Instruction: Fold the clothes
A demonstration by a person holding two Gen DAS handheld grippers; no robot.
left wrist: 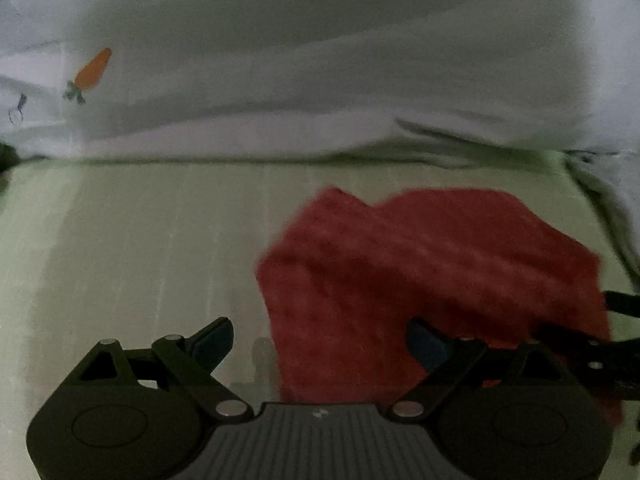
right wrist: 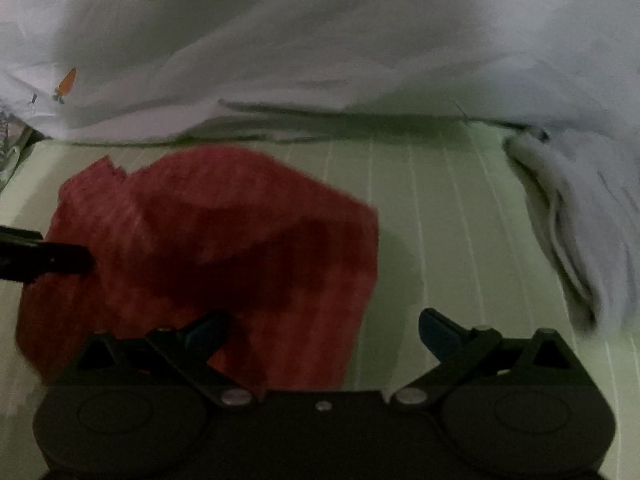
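A red cloth (left wrist: 432, 276) is seen lying rumpled on a pale green striped surface (left wrist: 140, 248) — whether a bed or a bench cannot be told. The left claw (left wrist: 320, 344) is held wide open, its right finger over the cloth's near edge, nothing gripped. The right claw (right wrist: 324, 332) is likewise spread open and empty, its left finger above the cloth. White sheeting (right wrist: 320, 48) — printed with a small carrot (left wrist: 94, 70) — is bunched behind, and a folded white cloth (right wrist: 580, 220) lies at the right.
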